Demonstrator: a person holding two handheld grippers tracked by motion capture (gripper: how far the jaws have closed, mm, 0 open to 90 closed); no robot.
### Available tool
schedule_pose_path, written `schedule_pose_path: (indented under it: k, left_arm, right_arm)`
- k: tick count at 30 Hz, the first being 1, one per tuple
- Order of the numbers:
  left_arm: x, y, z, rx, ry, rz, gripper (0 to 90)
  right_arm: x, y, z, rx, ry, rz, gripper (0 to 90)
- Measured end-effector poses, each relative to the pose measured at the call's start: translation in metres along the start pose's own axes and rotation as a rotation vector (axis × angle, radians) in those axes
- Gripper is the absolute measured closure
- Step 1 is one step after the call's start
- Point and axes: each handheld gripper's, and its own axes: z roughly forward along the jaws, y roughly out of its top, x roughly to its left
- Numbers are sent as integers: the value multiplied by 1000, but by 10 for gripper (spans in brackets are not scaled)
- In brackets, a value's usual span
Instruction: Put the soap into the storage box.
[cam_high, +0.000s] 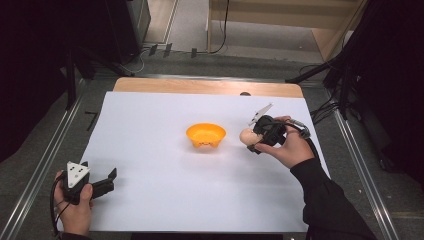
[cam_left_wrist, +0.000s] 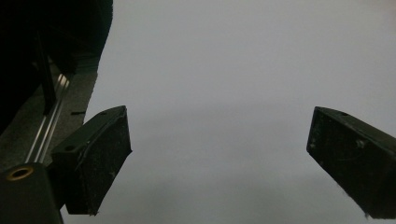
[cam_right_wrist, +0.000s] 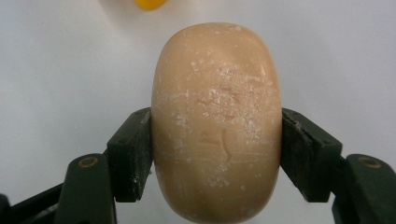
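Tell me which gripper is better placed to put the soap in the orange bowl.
Right: the right gripper already clamps the soap beside the bowl; the left gripper sits open, farther off.

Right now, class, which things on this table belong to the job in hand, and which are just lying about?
Part of the job:
- bar of soap, clamped in the right gripper
- orange bowl, just beside it

Just lying about:
- left gripper, jaws open with nothing between them, resting near the table's corner
- white sheet covering the table

Soap (cam_high: 246, 136) just right of bowl (cam_high: 205, 135) on table (cam_high: 150, 200).
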Motion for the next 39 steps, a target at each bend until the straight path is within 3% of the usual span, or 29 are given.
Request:
schedule_pose_path:
  k: [4,7,12,39]
  left_arm:
    - [0,0,0,-2,-1,1,69]
    - [0,0,0,-3,-2,1,69]
    - [0,0,0,-3,-3,2,69]
    - [0,0,0,-4,-6,5,70]
  right_arm:
    - [3,7,-3,-5,3,-17,330]
    - [5,12,-3,-18,-19,-68,329]
    - [6,19,0,-19,-14,-107,329]
    - [12,42,9,-62,5,-212,329]
